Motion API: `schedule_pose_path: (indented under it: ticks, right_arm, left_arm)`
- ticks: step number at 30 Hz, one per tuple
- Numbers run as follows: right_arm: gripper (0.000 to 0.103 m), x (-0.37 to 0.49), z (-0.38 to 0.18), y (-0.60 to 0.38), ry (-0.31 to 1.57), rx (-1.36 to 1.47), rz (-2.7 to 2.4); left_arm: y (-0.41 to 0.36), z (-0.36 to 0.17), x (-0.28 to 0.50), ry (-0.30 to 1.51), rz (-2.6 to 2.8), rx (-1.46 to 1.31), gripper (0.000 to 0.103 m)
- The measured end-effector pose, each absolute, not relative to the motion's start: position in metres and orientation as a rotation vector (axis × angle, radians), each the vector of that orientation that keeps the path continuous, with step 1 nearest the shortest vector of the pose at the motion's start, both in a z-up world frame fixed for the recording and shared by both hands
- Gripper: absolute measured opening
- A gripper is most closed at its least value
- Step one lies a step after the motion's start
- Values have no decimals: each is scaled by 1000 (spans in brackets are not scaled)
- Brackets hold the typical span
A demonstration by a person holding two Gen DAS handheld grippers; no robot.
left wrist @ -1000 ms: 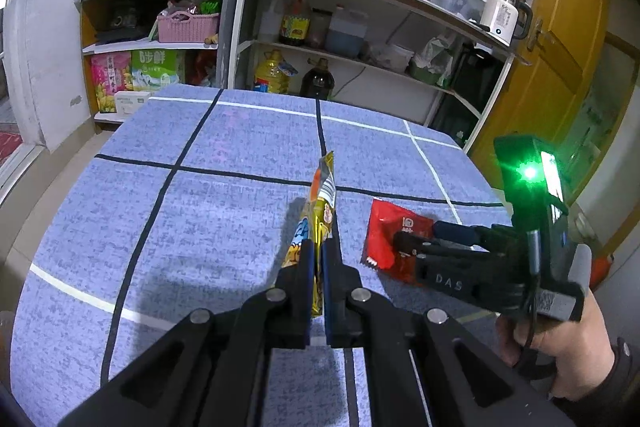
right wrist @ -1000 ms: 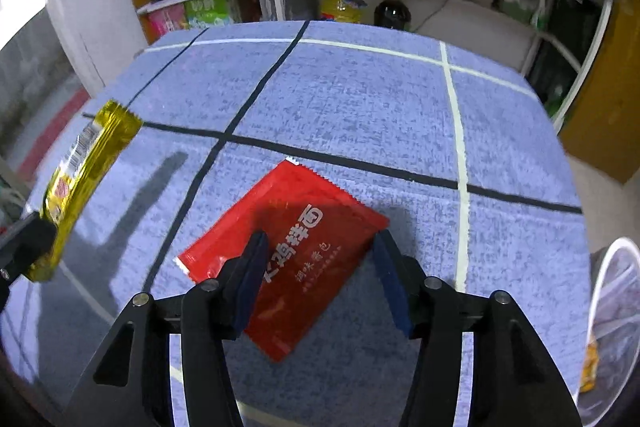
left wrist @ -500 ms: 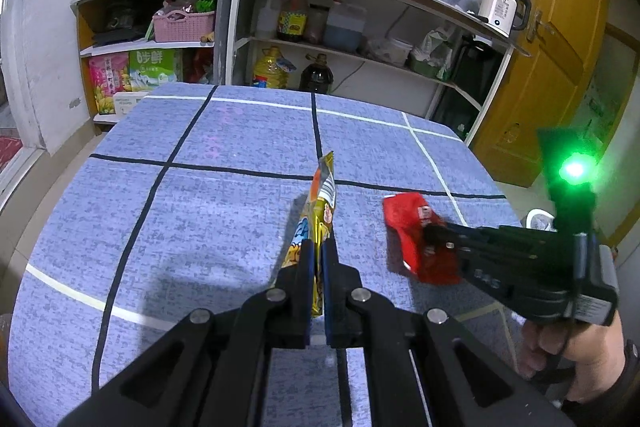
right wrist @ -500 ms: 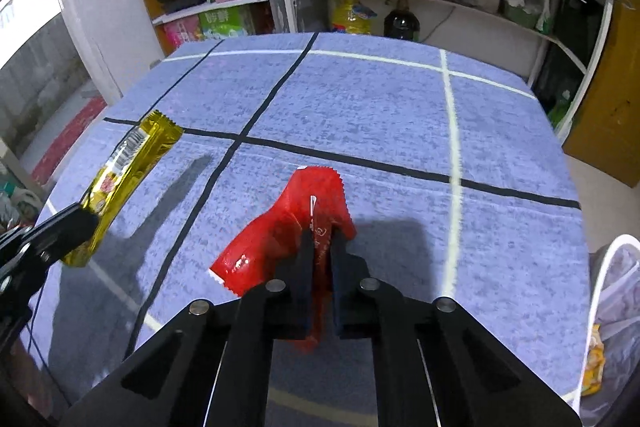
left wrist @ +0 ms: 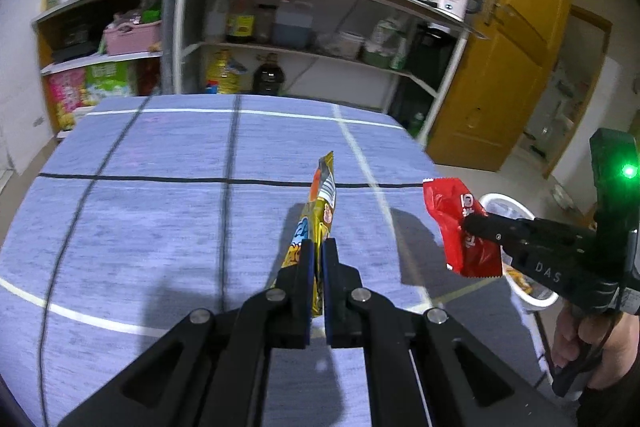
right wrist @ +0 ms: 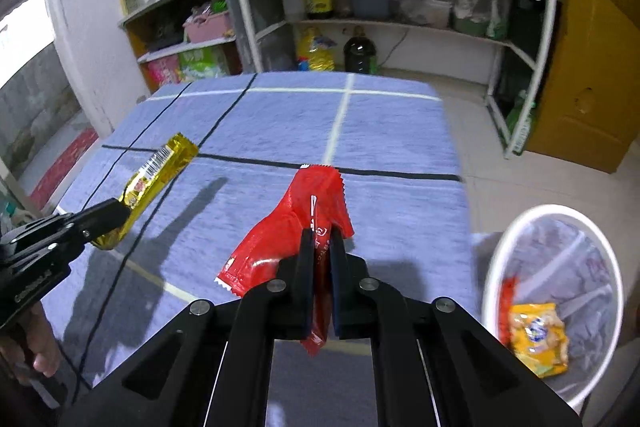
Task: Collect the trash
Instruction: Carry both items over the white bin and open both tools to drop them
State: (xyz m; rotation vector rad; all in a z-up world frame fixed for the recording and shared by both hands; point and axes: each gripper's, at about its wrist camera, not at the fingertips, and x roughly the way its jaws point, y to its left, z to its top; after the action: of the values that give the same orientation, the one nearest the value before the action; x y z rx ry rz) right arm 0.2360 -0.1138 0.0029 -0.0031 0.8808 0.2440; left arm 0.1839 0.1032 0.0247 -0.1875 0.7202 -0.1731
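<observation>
Red wrapper [right wrist: 296, 227] is hanging pinched in the right gripper [right wrist: 320, 247], nearer the right-side bin [right wrist: 516, 227] than the left gripper [left wrist: 316, 259] clamping the yellow wrapper [left wrist: 324, 187].

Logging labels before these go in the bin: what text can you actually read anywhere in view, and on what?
"DAS": white letters on the black right gripper body, left wrist view.
Crumpled red foil sachet: white characters, too creased to read.
Yellow foil snack wrapper: barcode and print, too small.
Left gripper body: embossed word, too blurred.
Shelf bottles and packets: labels unreadable.
</observation>
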Motion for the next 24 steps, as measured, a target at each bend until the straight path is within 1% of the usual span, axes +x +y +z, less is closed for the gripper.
schedule_pose_path:
  ticks: [12, 24]
  right_arm:
    - [6, 203, 19, -217, 841, 61, 147]
    - [6, 184, 20, -302, 827, 132, 33]
  left_arm:
    - [4, 38, 188, 717, -314, -141, 4]
    - [-87, 44, 215, 727, -444, -113, 4]
